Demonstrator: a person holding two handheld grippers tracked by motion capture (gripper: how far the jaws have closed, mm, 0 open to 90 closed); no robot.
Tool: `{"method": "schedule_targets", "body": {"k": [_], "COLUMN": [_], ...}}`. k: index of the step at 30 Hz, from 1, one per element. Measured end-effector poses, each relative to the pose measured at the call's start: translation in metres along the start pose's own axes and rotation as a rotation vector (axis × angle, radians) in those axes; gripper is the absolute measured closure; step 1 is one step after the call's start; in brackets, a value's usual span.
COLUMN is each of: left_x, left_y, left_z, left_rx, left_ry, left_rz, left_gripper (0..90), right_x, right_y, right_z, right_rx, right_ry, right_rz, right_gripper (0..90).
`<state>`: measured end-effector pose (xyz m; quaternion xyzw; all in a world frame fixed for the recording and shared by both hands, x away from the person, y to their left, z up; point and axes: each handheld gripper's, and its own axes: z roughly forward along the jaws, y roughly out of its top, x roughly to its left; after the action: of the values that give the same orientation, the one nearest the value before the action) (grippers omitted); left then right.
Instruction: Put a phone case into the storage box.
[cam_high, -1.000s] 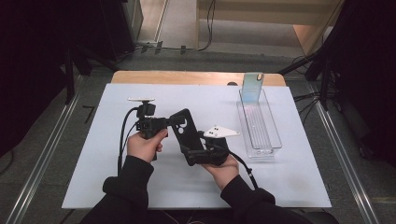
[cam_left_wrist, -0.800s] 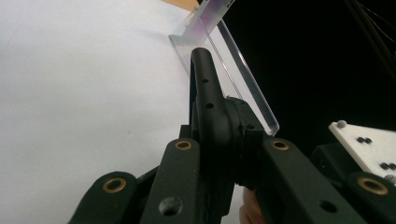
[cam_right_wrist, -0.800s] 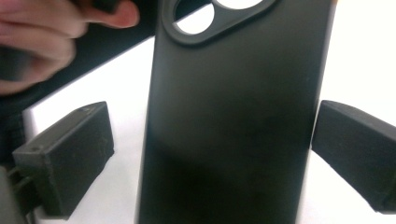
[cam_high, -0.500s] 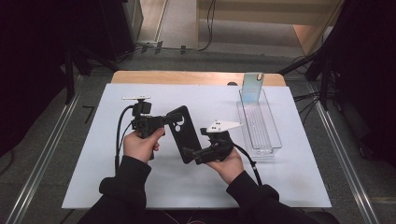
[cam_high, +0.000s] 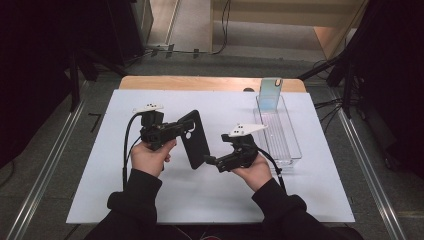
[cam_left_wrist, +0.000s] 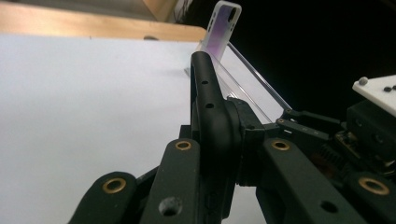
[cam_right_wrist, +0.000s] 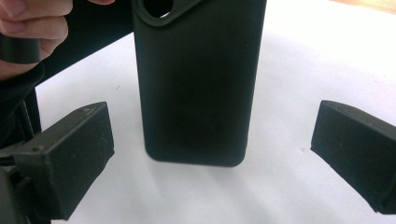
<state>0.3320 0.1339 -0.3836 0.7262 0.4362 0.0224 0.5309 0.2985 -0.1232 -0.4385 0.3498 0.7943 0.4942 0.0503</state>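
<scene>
From the high view, the left gripper clamps a black phone case above the white mat, while the right gripper, jaws spread wide and just opened, sits just beside the case's lower end. The left gripper view shows its jaws pinching the case edge-on. The right gripper view shows the case standing clear between wide-apart pads.

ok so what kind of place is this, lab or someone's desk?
Most likely a lab or recording rig, not a home desk. A white sheet covers the wooden table, metal rails run along the floor on both sides, and cables trail across the floor beyond it, with dark stands around.
</scene>
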Motion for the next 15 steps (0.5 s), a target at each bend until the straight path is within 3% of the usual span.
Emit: {"method": "schedule_targets", "body": {"k": [4,10,15], "left_x": [-0.007,-0.017,-0.020], "left_y": [-0.003,-0.008,-0.010], "left_z": [0.001,0.004,0.006], "left_rx": [-0.015,-0.043,-0.043], "left_ry": [0.047,0.066,0.046], "left_rz": [0.085,0.178,0.174], "left_gripper": [82.7,82.7,82.8], "right_x": [0.000,0.006,0.008], "right_y": [0.002,0.006,0.009], "right_z": [-0.002,-0.001,-0.001], "right_rx": [0.010,0.027,0.004], "right_ry": [-0.017,-0.050,-0.066], "right_rz": [0.007,0.008,0.013], "right_gripper": [0.0,0.0,0.0]}}
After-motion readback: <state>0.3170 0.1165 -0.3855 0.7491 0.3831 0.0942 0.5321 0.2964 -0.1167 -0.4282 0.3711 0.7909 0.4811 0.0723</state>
